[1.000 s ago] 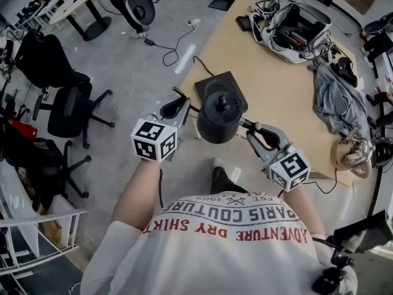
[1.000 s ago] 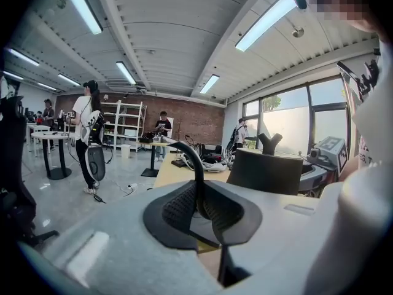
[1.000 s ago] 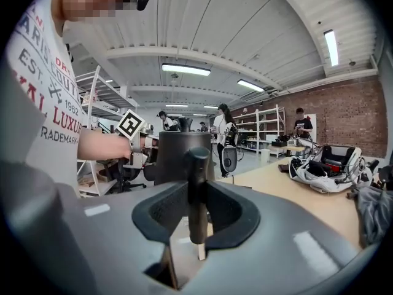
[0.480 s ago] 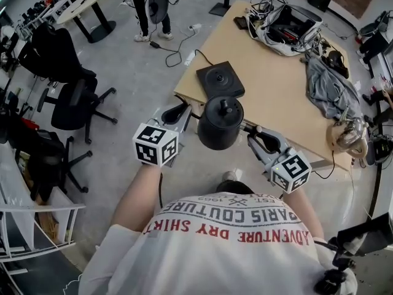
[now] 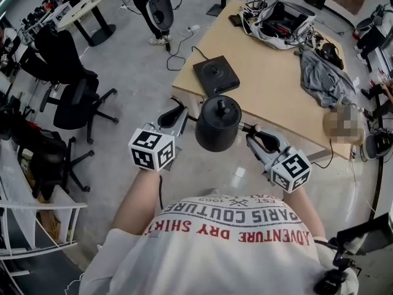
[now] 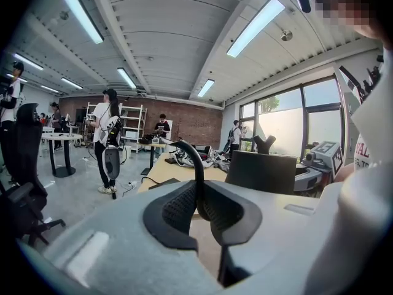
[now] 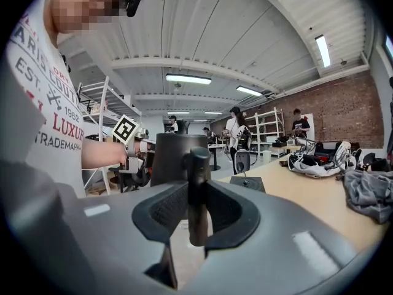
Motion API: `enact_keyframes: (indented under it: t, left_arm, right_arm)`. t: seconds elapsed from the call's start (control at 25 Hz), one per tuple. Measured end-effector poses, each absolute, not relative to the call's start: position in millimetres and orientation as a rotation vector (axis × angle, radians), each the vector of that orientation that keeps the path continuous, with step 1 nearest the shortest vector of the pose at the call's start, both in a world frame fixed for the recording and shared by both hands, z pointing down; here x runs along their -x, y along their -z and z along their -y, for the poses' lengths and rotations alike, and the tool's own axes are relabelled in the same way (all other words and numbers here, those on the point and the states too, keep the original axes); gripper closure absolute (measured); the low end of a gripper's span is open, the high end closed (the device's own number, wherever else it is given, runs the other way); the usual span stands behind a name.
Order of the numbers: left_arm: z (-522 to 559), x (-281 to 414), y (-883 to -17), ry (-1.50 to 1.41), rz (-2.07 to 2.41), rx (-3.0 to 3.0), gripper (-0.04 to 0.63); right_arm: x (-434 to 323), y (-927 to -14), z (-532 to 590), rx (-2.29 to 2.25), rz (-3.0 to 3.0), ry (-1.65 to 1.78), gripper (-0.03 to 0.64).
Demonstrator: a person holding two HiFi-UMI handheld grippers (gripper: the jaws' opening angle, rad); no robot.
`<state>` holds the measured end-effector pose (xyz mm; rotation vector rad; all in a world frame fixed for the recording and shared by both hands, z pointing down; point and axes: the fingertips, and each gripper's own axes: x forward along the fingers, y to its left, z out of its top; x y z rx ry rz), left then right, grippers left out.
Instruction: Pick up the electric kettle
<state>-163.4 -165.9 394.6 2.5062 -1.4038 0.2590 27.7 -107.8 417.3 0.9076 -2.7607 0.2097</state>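
Holding the kettle (image 5: 218, 125) in mid-air between both tools, out over the floor (image 5: 141, 72) just off the near corner of the tabletop (image 5: 276, 85). Resting on nothing at all, and hanging well apart from the square black base (image 5: 215, 75), which is sitting bare near the tabletop's edge.

Clamping the left tool (image 5: 177, 112) on the thin curved spout (image 6: 195, 158), pads pinching it from both sides in the left gripper view. Clamping the right tool (image 5: 255, 135) on the upright handle (image 7: 198, 183), pads pressing on the bar from either side in the right gripper view.

Carrying the body upright, lid knob (image 5: 221, 109) on top, nothing tipping.

Judging the pick-up as good as done: kettle off its base, clear of the tabletop, weight shared between two firm grips. Leaving little more than holding it steady. Watching that spout grip, though: a slim, curved piece, probably the likelier of the two to slip or twist.
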Motion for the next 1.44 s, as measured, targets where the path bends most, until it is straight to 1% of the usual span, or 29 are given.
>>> enact_keyframes:
  t: [0.56,0.88,1.44]
  left_arm:
    - [97,130,-377,-0.226,1.455,-2.463,0.560]
    - [85,119,-366,-0.208,1.467,-2.462,0.559]
    - [81,112,-371,-0.205,1.465,-2.447,0.560]
  right_arm:
    - [-66,-399,53,-0.866,2.783,-0.224,0.523]
    - [-77,-387,44,-0.859,2.798,-0.200,0.523]
    - [-85,-392,44,-0.851,2.810,-0.217,0.523]
